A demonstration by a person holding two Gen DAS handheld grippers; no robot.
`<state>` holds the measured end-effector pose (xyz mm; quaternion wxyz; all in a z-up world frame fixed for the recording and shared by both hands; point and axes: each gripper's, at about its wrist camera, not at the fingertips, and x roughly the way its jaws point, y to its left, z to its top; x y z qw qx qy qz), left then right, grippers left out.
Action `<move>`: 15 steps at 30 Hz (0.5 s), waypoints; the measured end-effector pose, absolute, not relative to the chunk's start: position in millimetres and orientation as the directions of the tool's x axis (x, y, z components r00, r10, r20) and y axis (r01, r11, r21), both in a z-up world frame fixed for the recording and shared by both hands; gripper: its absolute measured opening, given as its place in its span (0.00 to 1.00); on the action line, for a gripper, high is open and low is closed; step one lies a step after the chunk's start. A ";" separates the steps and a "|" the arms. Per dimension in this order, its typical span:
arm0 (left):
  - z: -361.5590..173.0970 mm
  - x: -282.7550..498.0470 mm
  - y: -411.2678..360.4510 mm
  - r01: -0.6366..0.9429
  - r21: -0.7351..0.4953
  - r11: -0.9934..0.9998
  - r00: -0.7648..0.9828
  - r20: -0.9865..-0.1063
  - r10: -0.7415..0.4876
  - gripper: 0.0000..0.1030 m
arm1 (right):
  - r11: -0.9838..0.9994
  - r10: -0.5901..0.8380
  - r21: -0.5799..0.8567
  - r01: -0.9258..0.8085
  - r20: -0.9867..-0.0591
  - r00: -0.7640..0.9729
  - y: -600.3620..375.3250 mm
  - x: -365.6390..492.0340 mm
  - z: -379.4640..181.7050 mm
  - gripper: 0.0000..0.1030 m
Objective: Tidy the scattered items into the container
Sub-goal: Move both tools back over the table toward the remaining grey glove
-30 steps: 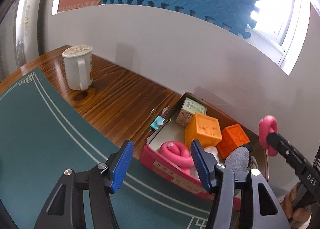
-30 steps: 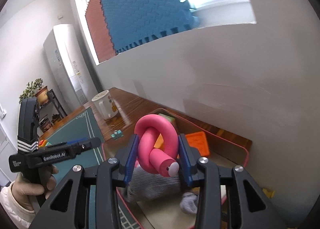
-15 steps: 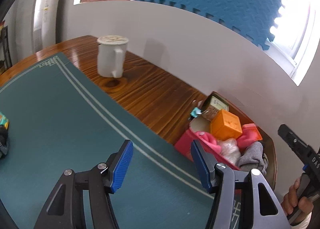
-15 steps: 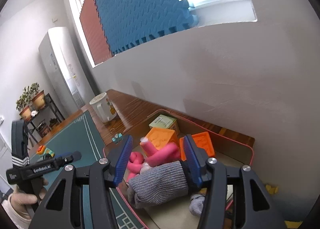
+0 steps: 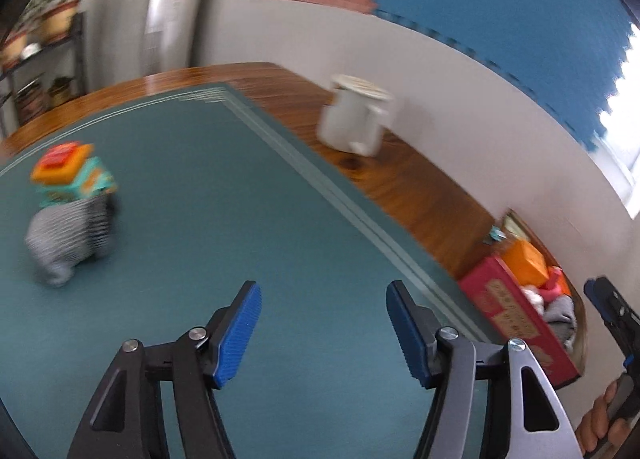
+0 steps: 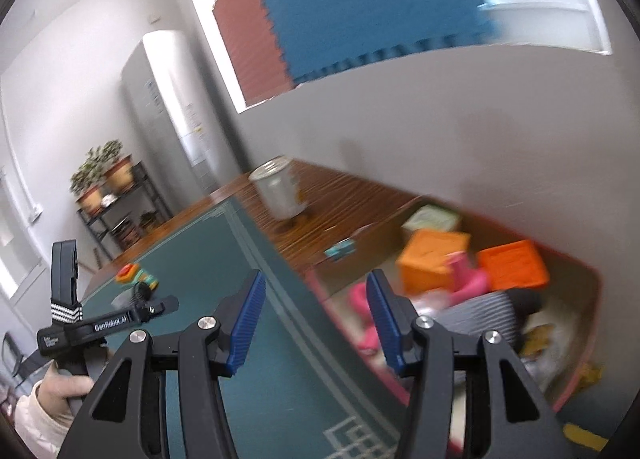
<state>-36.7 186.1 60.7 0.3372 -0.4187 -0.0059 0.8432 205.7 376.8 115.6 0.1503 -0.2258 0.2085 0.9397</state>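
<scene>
Blue pads of my left hand-held gripper [image 5: 322, 333] stand wide apart over the green mat [image 5: 240, 219], holding nothing. My right hand-held gripper [image 6: 316, 323] gapes empty too, by the pink container [image 6: 576, 379] at the bench's wall edge. Motion blur smears the striped sock [image 5: 68, 247] and colourful toy [image 5: 72, 175] near the mat's far corner, touching each other.

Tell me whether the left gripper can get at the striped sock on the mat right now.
Probably yes: the left gripper is open and empty, and bare green mat lies between it and the striped sock, though a colourful toy sits against the sock.
</scene>
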 end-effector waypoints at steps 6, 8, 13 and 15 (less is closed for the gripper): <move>56.3 -64.3 115.8 -0.446 -0.301 -0.843 -0.492 -0.704 0.512 0.64 | -0.897 0.092 0.327 -0.299 -0.523 -0.847 342.5 170.0 104.3 0.55; 55.0 -74.1 92.5 -0.403 -0.304 -0.863 -0.516 -0.704 0.489 0.64 | -0.904 0.073 0.322 -0.281 -0.532 -0.844 332.0 161.5 101.5 0.56; 50.0 -99.5 42.9 -0.304 -0.301 -0.904 -0.563 -0.709 0.425 0.64 | -0.917 0.039 0.309 -0.251 -0.559 -0.829 309.4 142.9 92.8 0.63; 45.7 -108.4 29.8 -0.273 -0.297 -0.915 -0.575 -0.712 0.402 0.64 | -0.921 0.028 0.303 -0.243 -0.572 -0.820 302.6 135.9 88.8 0.63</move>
